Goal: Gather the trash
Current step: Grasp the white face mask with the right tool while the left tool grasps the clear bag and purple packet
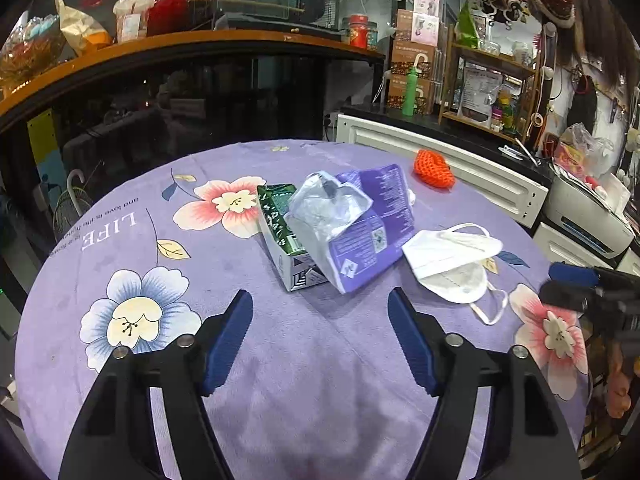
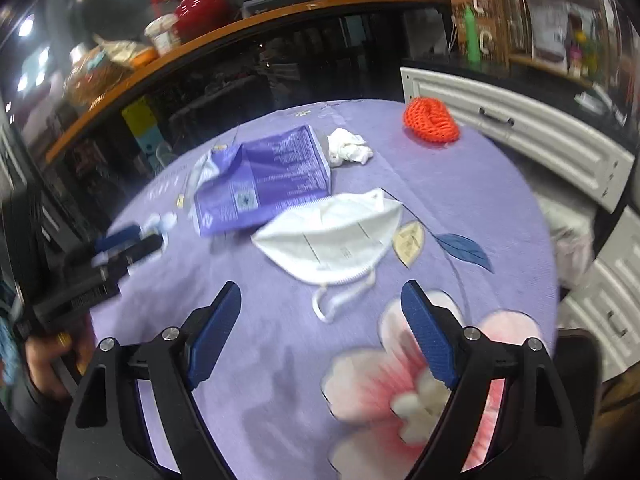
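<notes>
Trash lies on a round table with a purple floral cloth (image 1: 280, 360). A purple wrapper (image 1: 372, 228) leans on a green-and-white carton (image 1: 280, 232), with a clear plastic bag (image 1: 324, 208) on top. A white face mask (image 1: 452, 256) lies to the right. My left gripper (image 1: 320, 300) is open and empty, short of the carton. In the right wrist view, my right gripper (image 2: 320, 296) is open and empty, just short of the mask (image 2: 332, 232). The purple wrapper (image 2: 264, 180), a crumpled white tissue (image 2: 348, 148) and an orange foam net (image 2: 430, 120) lie beyond.
The orange net (image 1: 434, 168) sits near the table's far edge. White cabinets (image 1: 440, 160) and a printer (image 1: 588, 216) stand to the right of the table. A dark counter with an orange top (image 1: 160, 48) runs behind. The left gripper shows in the right wrist view (image 2: 128, 244).
</notes>
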Motion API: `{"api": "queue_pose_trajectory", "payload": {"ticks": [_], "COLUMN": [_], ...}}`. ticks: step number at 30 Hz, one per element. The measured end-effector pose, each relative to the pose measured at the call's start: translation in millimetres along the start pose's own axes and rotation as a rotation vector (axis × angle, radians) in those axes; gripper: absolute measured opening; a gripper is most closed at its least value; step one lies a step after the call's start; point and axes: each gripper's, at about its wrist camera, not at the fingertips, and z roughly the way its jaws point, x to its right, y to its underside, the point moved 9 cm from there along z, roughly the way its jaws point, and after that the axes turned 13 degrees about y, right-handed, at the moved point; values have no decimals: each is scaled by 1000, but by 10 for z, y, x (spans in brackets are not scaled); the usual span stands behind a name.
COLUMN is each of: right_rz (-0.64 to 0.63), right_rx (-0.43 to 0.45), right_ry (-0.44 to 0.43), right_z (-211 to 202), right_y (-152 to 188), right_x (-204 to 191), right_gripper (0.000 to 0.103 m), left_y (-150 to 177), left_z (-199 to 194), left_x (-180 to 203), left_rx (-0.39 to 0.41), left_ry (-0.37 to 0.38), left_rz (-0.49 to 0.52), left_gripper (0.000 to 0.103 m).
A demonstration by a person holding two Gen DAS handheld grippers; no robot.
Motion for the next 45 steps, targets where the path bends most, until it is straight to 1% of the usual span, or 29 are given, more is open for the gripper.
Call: {"api": "queue_pose_trajectory", "payload": {"ticks": [2, 4, 6, 7, 9, 11, 12, 13, 14, 15, 16, 19, 22, 24, 27, 31, 34, 37, 38, 40, 43, 45], "right_rz": [27, 81, 133, 155, 194, 236, 254, 265, 273, 277, 274, 251, 224, 188, 138, 104, 75, 67, 65, 59, 54, 51], "right_rx": [-19, -57, -86, -97, -110, -125, -139, -149, -160, -169, -168, -146, -132, -114, -91, -74, -57, -57, -56, -52, -49, -48], "right_ry": [-21, -60, -74, -78, -89, -93, -98, -102, -107, -114, -117, -121, -135, -133, -125, -117, -100, -102, -102, -102, -100, -100], "right_z": [92, 241, 385, 444, 556, 661, 718, 752, 793, 828, 833, 785, 691, 600, 457, 315, 224, 176, 161, 127, 111, 104], "right_y": [-49, -110, -164, -188, -243, -289, -305, -309, -305, -294, -291, -305, -321, -338, -335, -298, -268, -232, -219, -191, -156, -134], "right_x": [-44, -100, -116, -118, -120, -102, -101, -98, -105, -120, -128, -147, -152, -145, -151, -115, -87, -84, -81, -75, -64, -61], "right_gripper": [81, 73, 69, 64, 58, 56, 50, 41, 36, 27, 20, 11, 5, 4, 4, 4, 4, 4, 4, 4, 4, 4], "left_y": [0, -9, -18, -18, -24, -31, -33, -38, -44, -50, -63, -111, -185, -230, -276, -327, -399, -476, -497, -514, -503, -501], "left_z": [24, 32, 38, 39, 54, 72, 81, 93, 101, 108, 115, 145, 208, 263, 364, 505, 567, 643, 664, 708, 705, 668], "left_x": [-28, -43, -42, -41, -41, -49, -56, -64, -68, -69, -71, -61, -72, -94, -64, -20, -11, -44, -56, -58, -71, -66], "left_rx": [-4, 0, 2, 1, -1, -4, -5, -8, -8, -8, -8, -6, -7, -11, -30, -54, -51, -53, -52, -57, -52, -37], "left_ry": [0, 5, 4, -1, -4, -3, -2, -3, -5, -5, -3, 0, 13, 22, 30, 12, -1, -30, -37, -42, -53, -64], "left_rz": [-10, -16, -10, -3, 5, 6, 6, 8, 11, 12, 12, 23, 19, 7, 20, 52, 63, 74, 77, 79, 73, 76], "left_gripper": [68, 67, 67, 67, 67, 67, 67, 67, 67, 67, 67, 67, 67, 67, 67, 67, 67, 67, 65, 47, 38, 34]}}
